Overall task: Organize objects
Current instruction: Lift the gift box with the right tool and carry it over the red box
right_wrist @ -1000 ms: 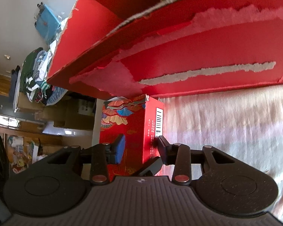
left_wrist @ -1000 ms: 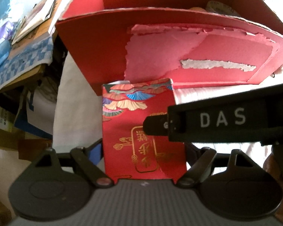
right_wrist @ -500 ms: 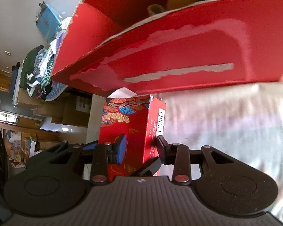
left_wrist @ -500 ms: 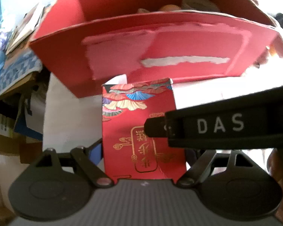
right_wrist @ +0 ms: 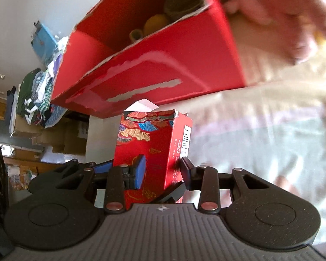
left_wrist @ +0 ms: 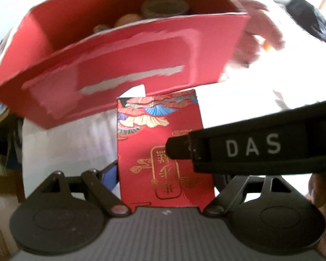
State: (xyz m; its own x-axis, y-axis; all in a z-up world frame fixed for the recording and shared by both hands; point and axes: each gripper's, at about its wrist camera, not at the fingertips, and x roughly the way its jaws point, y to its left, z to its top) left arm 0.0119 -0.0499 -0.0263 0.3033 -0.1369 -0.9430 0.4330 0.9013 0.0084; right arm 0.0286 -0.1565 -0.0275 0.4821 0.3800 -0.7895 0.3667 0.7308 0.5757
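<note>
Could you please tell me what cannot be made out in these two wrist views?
- Small red patterned carton: lower end hidden by the camera body, both views.
- Large open red cardboard box: contents mostly behind its front wall.
- Pink plush toy: motion-blurred, cut by the frame edge, right view.
- Left tongs: right finger behind the black "DAS" bar.

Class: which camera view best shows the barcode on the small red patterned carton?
The right wrist view: the barcode runs down the small red carton side panel. The left wrist view shows only the carton's decorated front, no barcode.

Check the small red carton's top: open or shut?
Open. A white flap sticks up from the small red carton, and its top edge is torn.
</note>
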